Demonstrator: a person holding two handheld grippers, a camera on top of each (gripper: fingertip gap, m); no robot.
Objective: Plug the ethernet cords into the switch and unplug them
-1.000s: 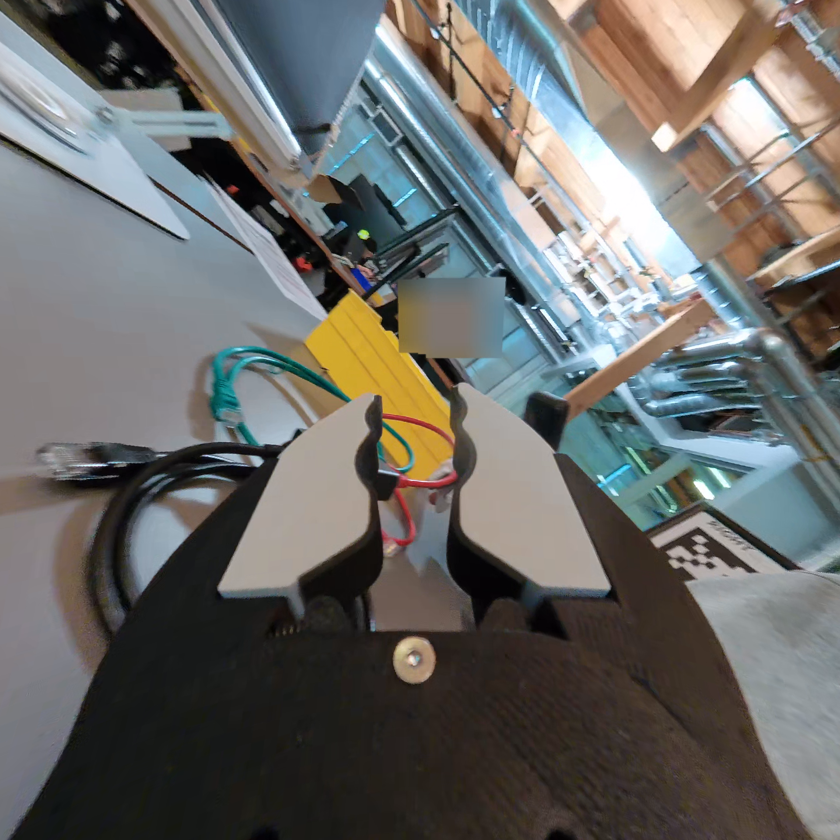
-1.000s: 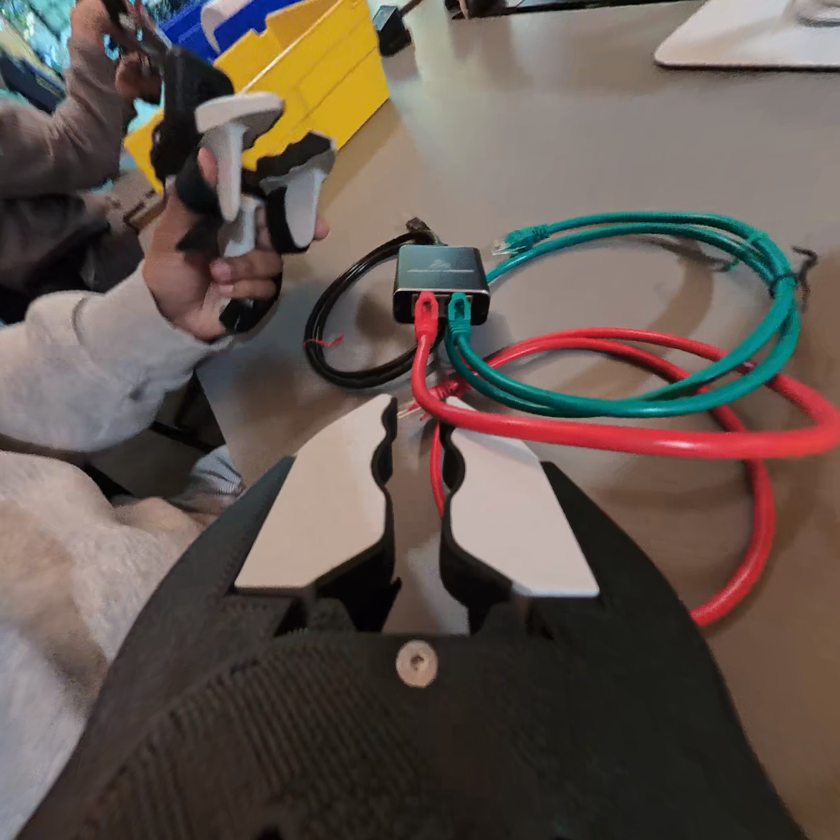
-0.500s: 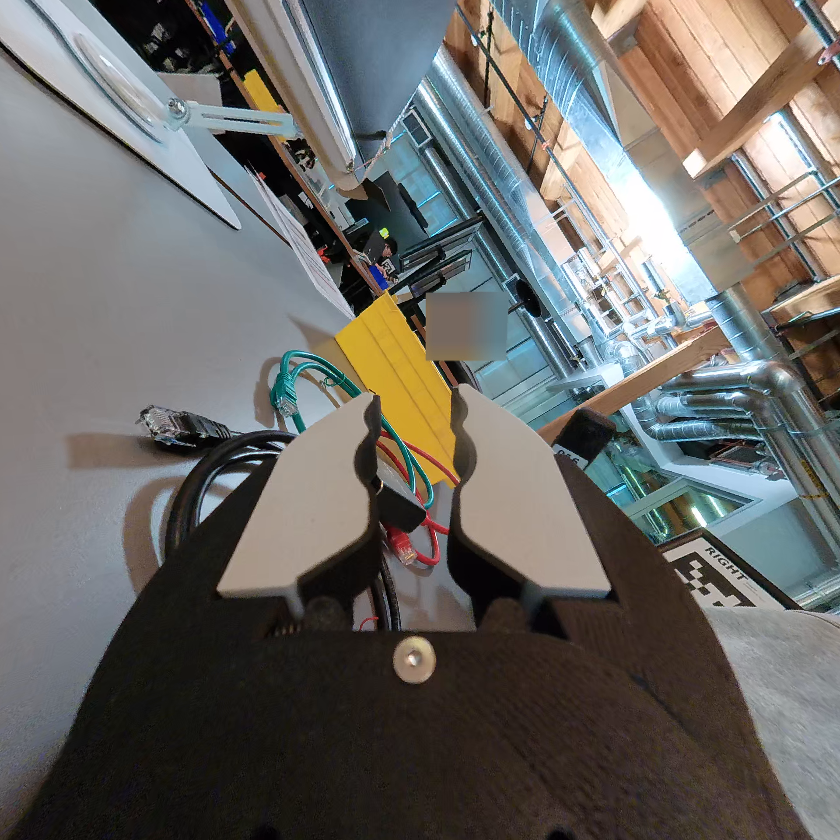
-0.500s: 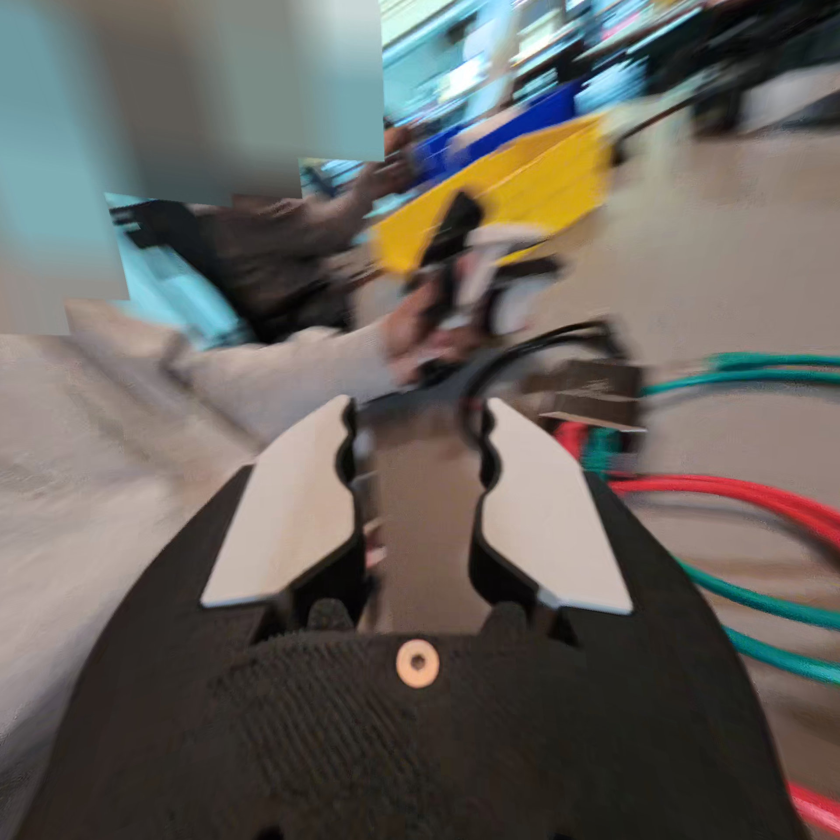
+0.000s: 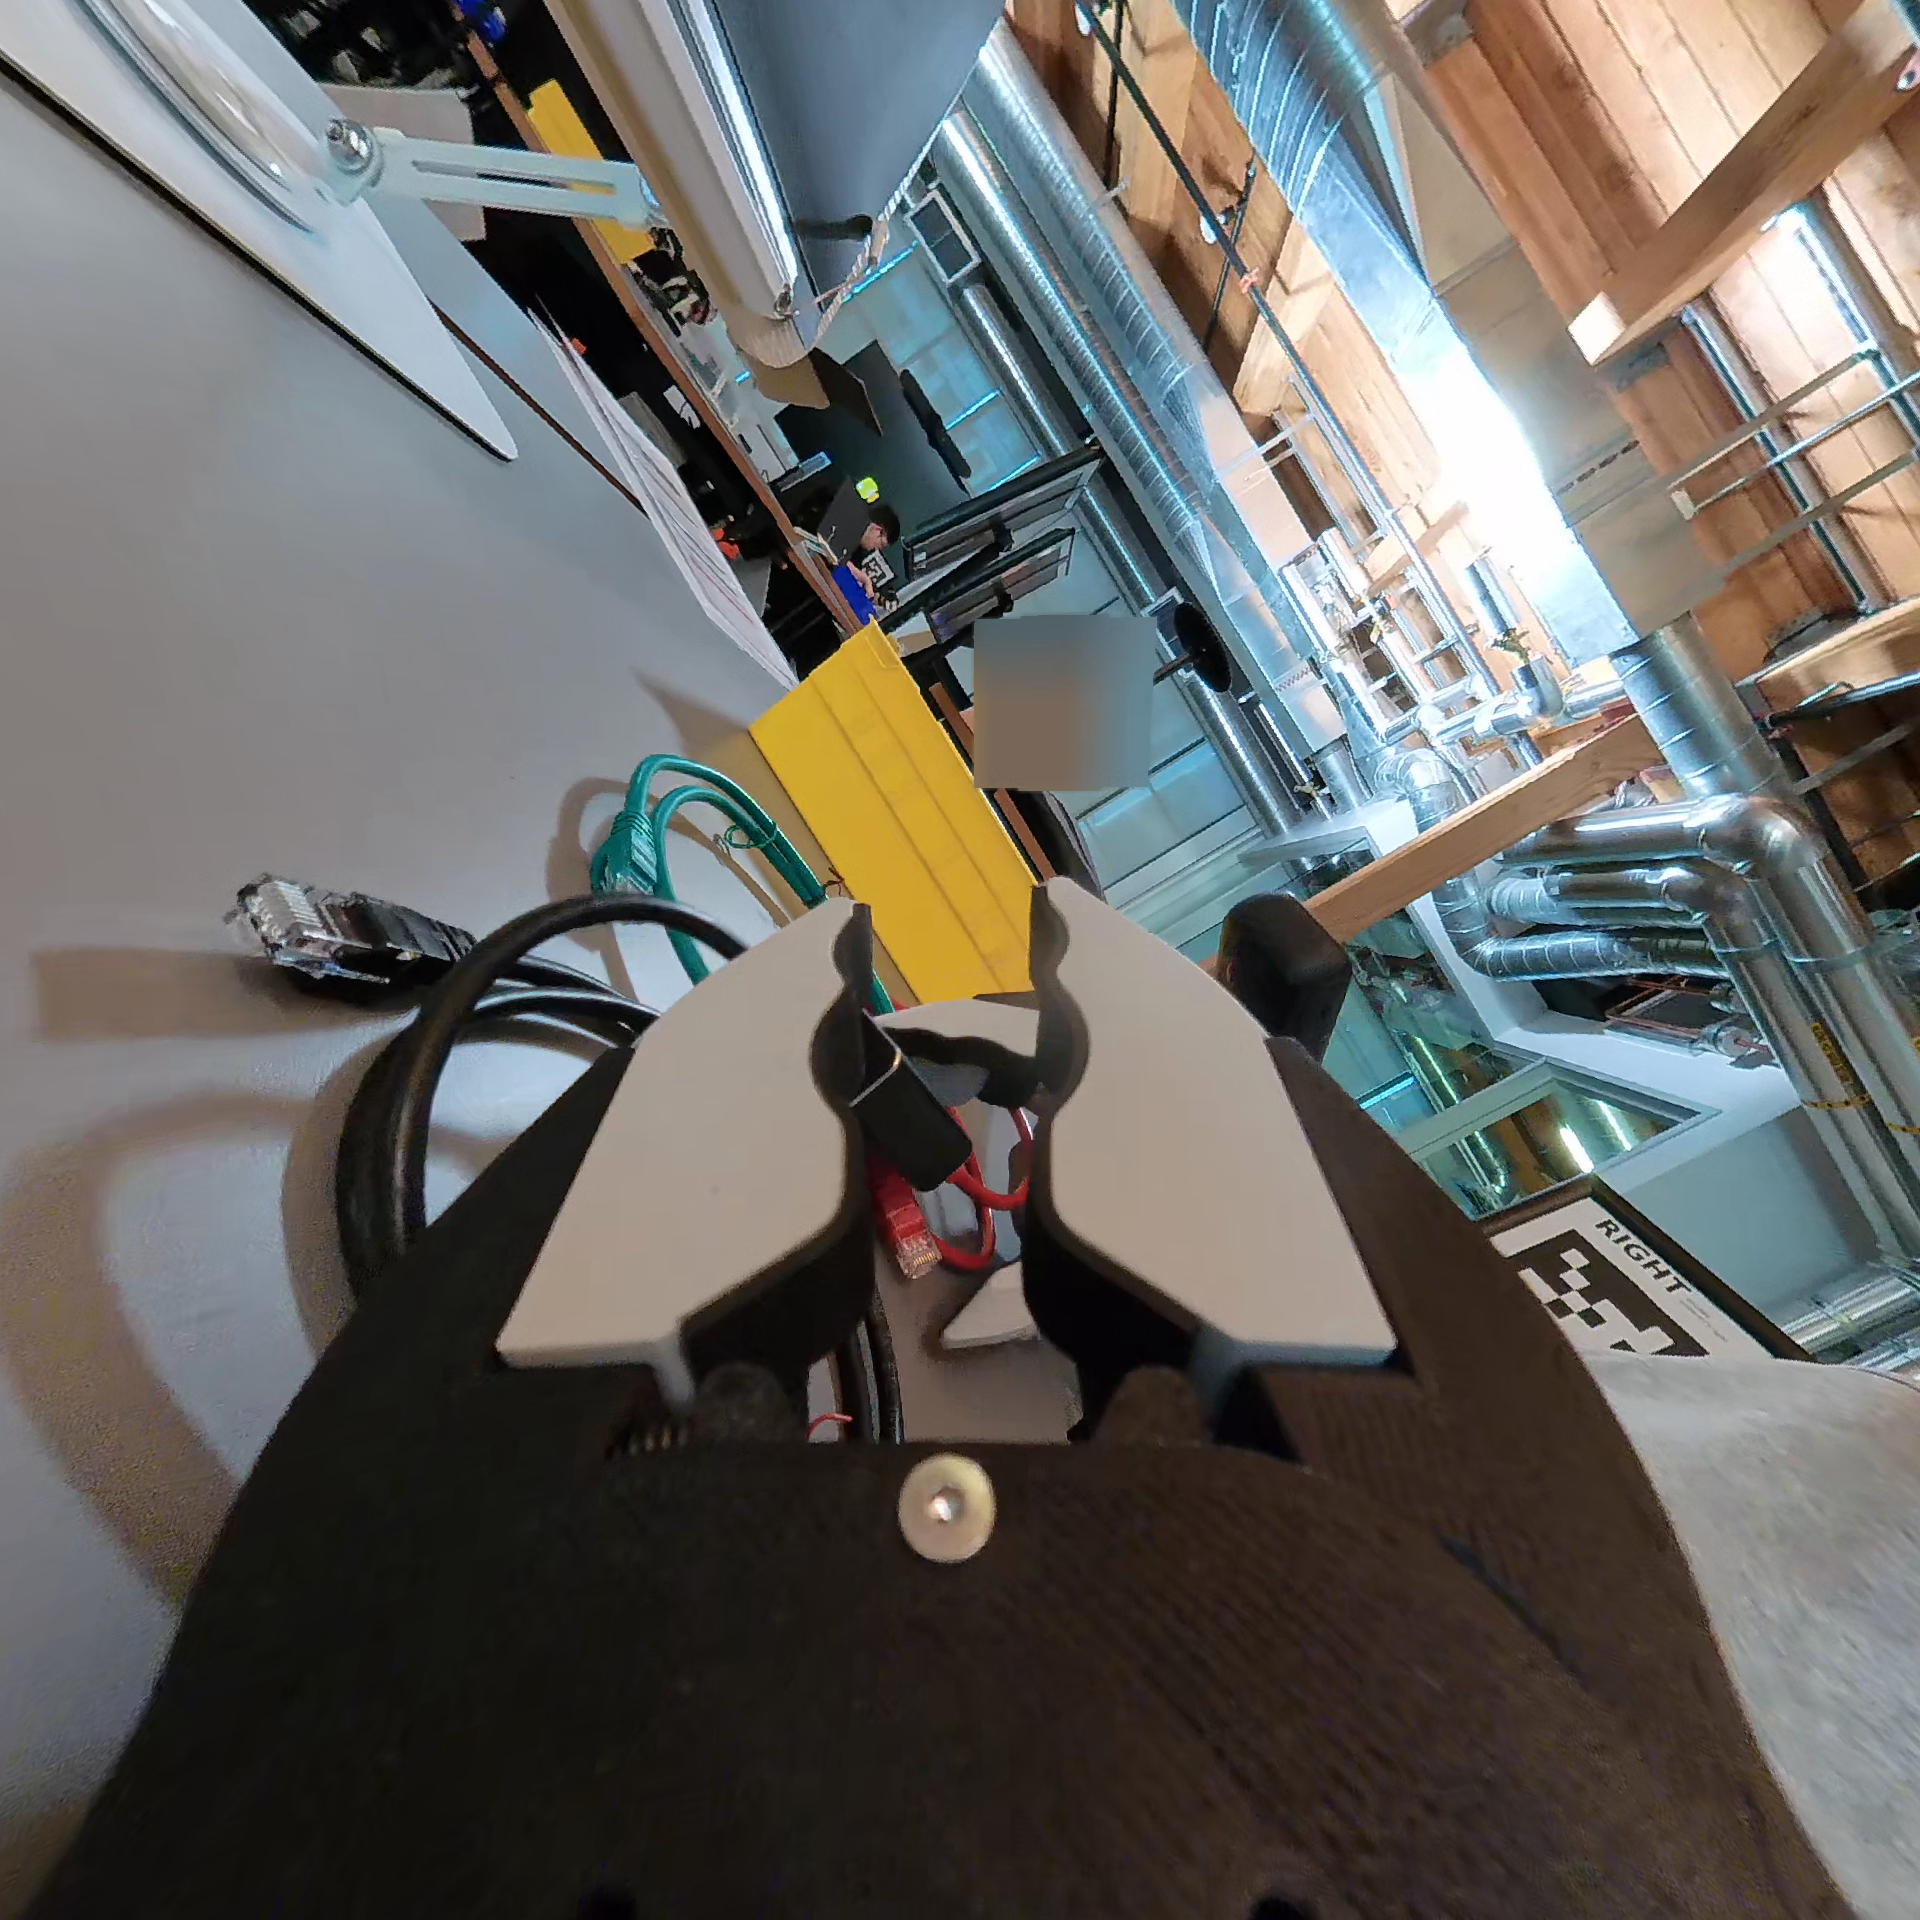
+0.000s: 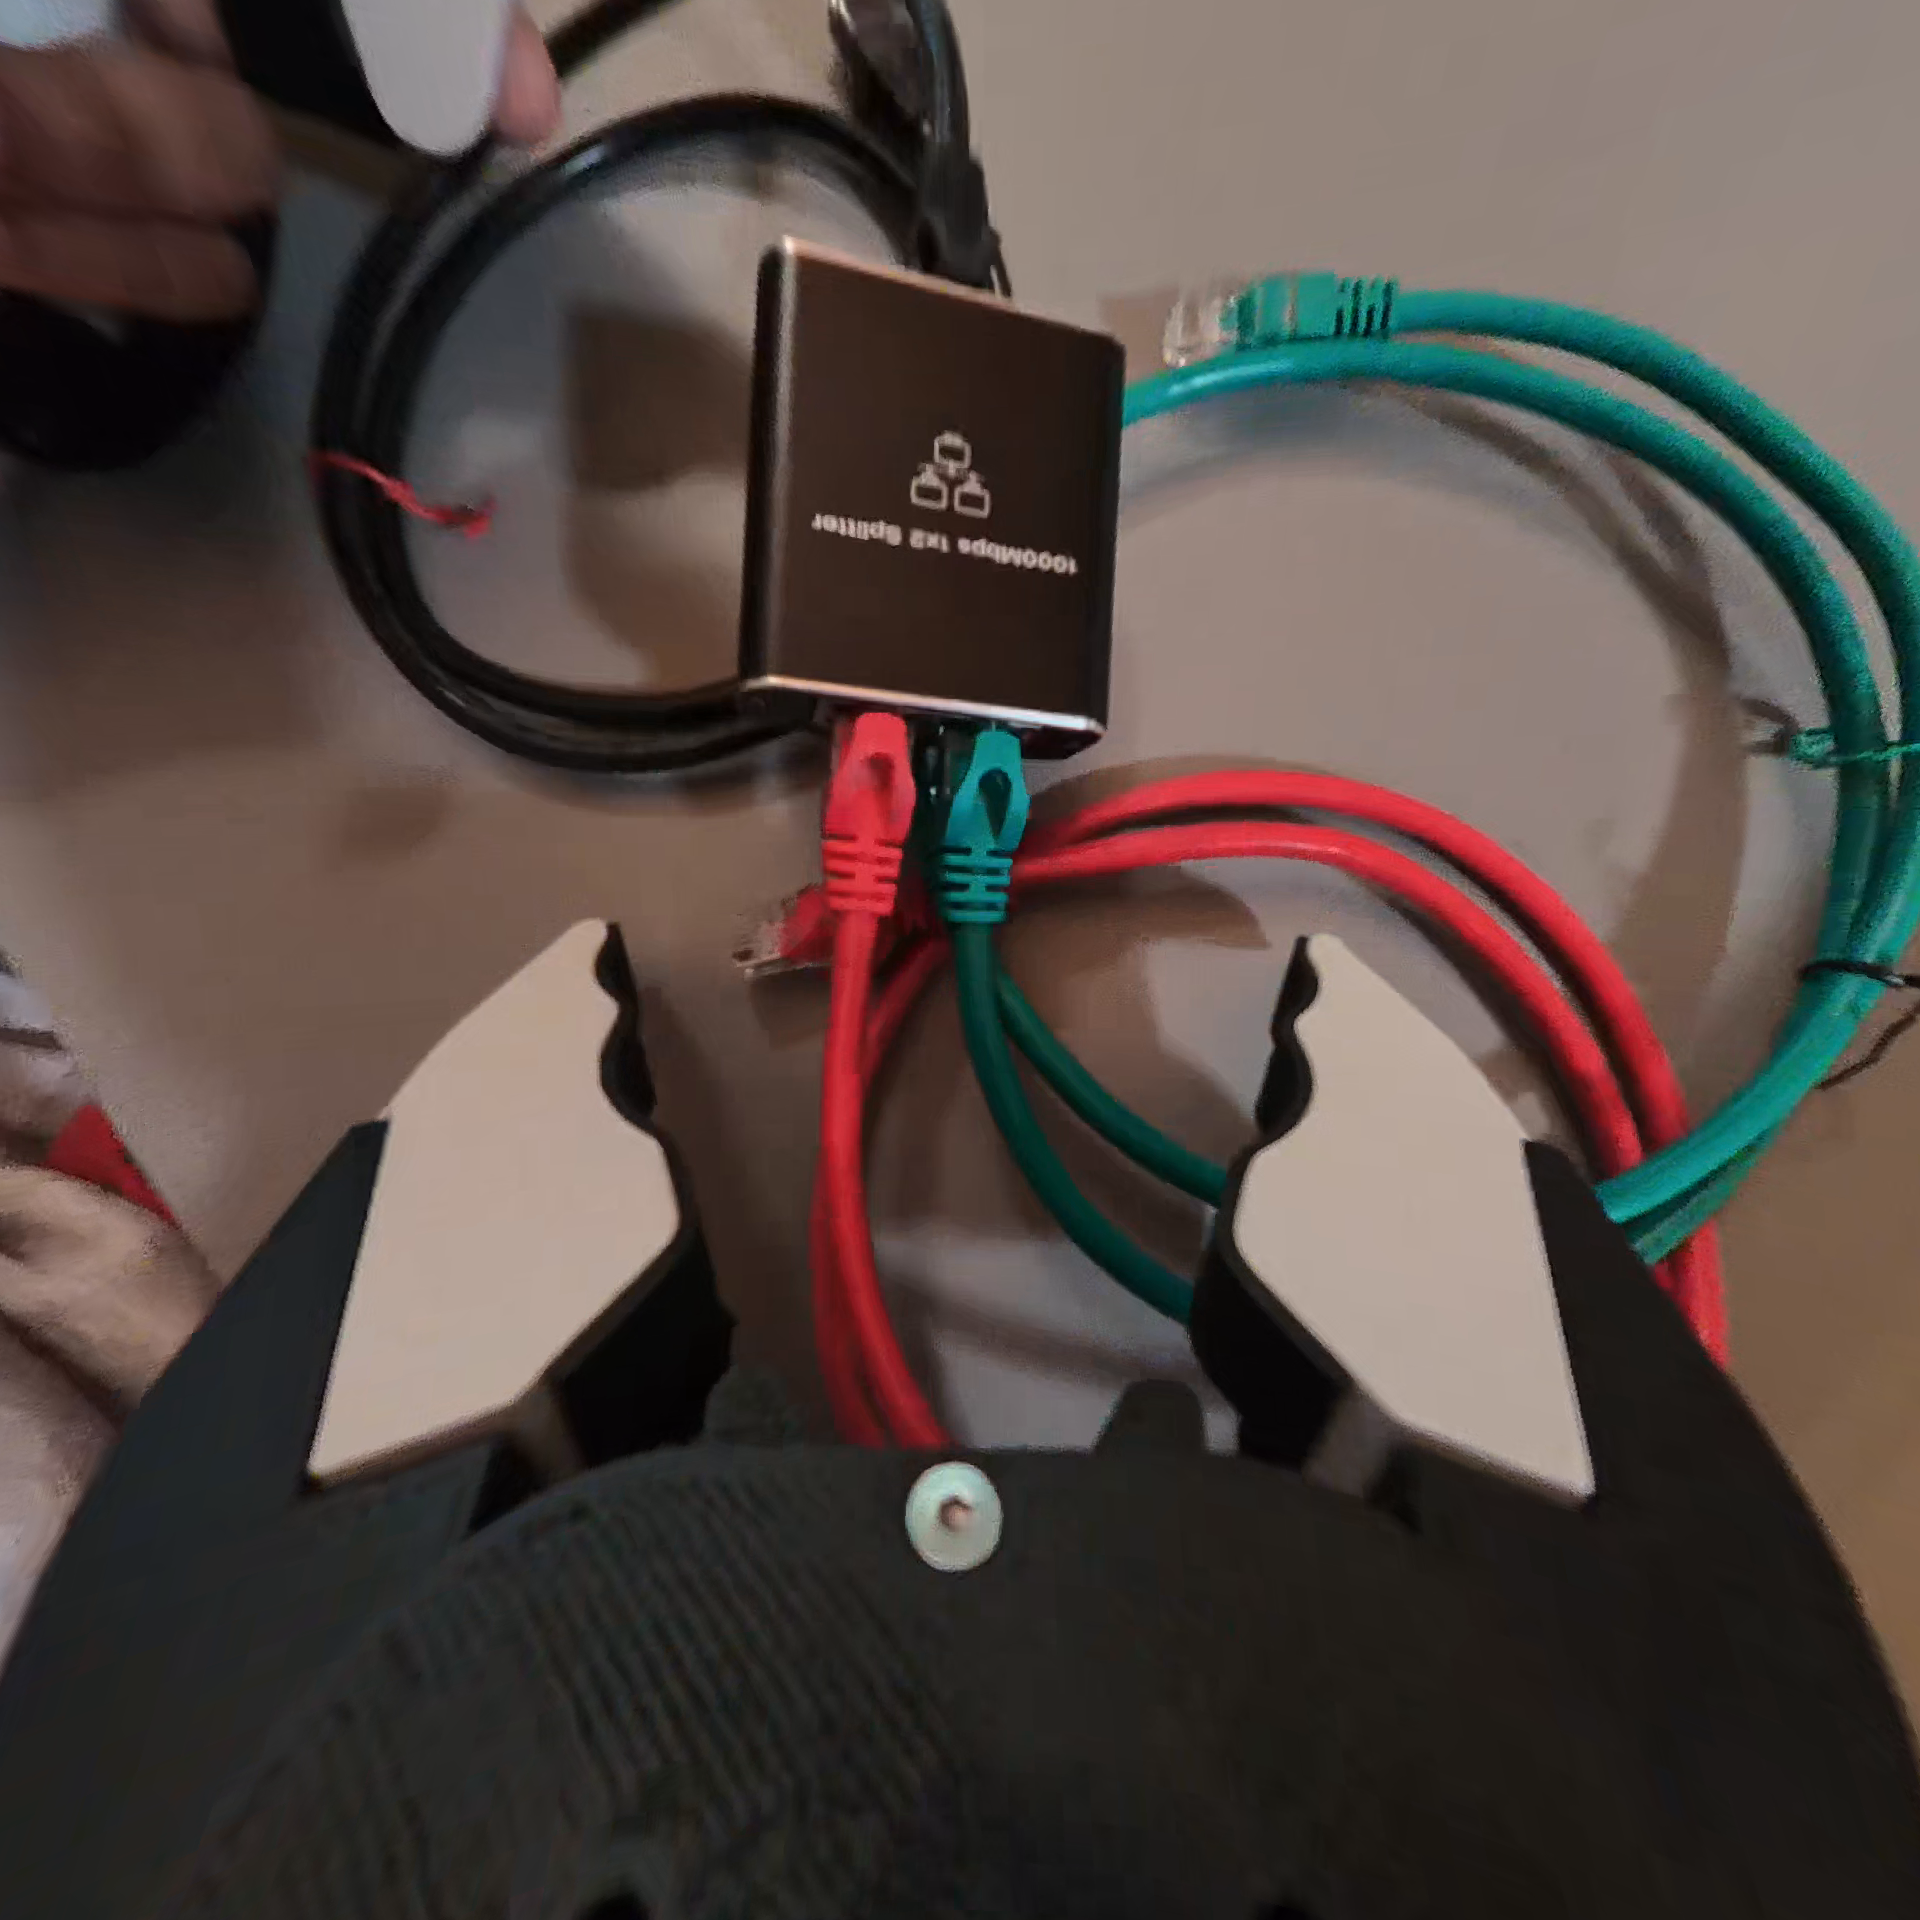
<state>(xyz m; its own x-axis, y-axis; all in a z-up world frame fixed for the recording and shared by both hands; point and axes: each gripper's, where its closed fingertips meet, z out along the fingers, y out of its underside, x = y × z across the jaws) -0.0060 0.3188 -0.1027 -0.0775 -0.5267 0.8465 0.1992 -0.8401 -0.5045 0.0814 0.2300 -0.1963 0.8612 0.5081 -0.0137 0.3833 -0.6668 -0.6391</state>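
Observation:
The black switch lies flat on the grey table. A red plug and a green plug sit side by side in its near face. My right gripper is open wide just short of both plugs, with the red and green cords running between its fingers. A black cord coils at the switch's left and runs to its far side. My left gripper is open and empty, low over the table; the switch and a loose red plug show between its fingers.
A loose black plug and a loose green plug lie on the table. The green cord's free end lies right of the switch. A yellow bin stands behind. A hand holds the left gripper at the top left.
My right gripper swung back down over the switch, came closer to the plugs and opened wide. My left gripper dropped lower and nearer to the switch.

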